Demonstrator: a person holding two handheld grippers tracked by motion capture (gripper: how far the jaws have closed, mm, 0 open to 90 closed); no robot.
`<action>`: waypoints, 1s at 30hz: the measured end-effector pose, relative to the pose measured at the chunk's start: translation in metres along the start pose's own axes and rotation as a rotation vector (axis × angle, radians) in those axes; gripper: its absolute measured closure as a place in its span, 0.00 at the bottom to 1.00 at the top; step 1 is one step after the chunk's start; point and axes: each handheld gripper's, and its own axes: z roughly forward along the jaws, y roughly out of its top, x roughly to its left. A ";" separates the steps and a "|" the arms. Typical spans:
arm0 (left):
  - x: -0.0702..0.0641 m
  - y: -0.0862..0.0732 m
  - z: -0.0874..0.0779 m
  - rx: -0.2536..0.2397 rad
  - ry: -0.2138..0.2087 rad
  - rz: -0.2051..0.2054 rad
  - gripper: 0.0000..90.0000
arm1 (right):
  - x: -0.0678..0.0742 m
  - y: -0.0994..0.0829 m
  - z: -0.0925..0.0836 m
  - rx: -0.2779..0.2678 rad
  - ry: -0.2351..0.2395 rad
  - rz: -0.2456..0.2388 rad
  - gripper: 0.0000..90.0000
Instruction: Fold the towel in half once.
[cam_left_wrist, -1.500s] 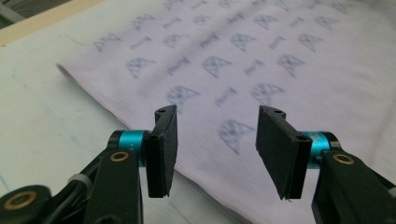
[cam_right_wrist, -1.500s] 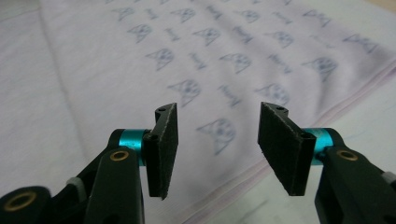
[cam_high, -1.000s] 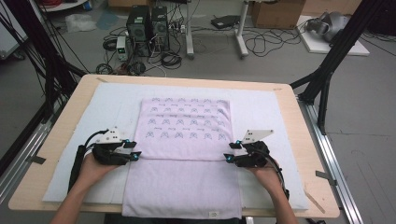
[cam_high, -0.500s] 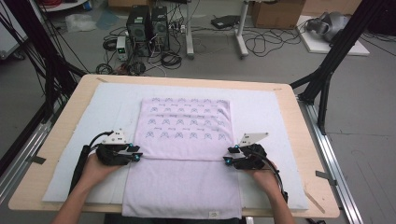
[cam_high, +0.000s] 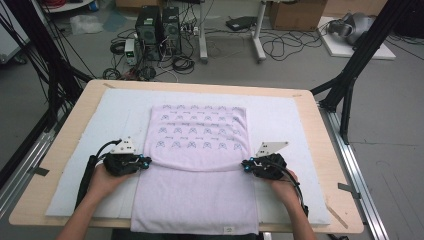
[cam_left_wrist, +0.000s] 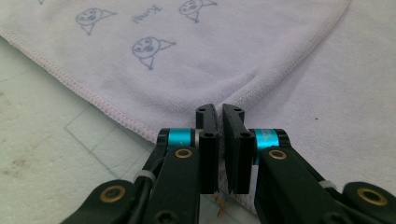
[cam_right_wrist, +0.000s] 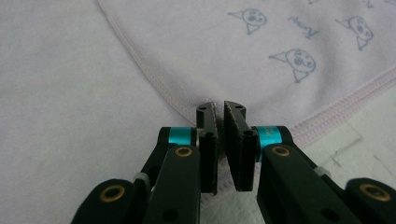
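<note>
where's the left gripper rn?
High view, lower left: left gripper at the lilac towel's left edge, fingers shut on its folded-over corner, mirroring the right gripper.

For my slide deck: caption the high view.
Both grippers, left and right, pinch a printed lilac towel at opposite edges.

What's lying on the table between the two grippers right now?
In the high view, the lilac towel alone spans the stretch between the left gripper and the right gripper. Each has just closed on a corner of its folded-over printed layer.
</note>
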 end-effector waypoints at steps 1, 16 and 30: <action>0.000 0.000 0.000 -0.002 0.000 -0.004 0.94 | 0.000 0.001 -0.001 -0.001 0.002 -0.004 0.94; -0.003 0.030 -0.043 -0.093 0.010 -0.015 0.95 | 0.009 0.024 -0.037 -0.077 0.010 -0.056 0.94; -0.075 -0.014 -0.095 -0.090 -0.047 0.106 0.85 | 0.080 0.001 -0.079 -0.118 0.142 -0.110 0.88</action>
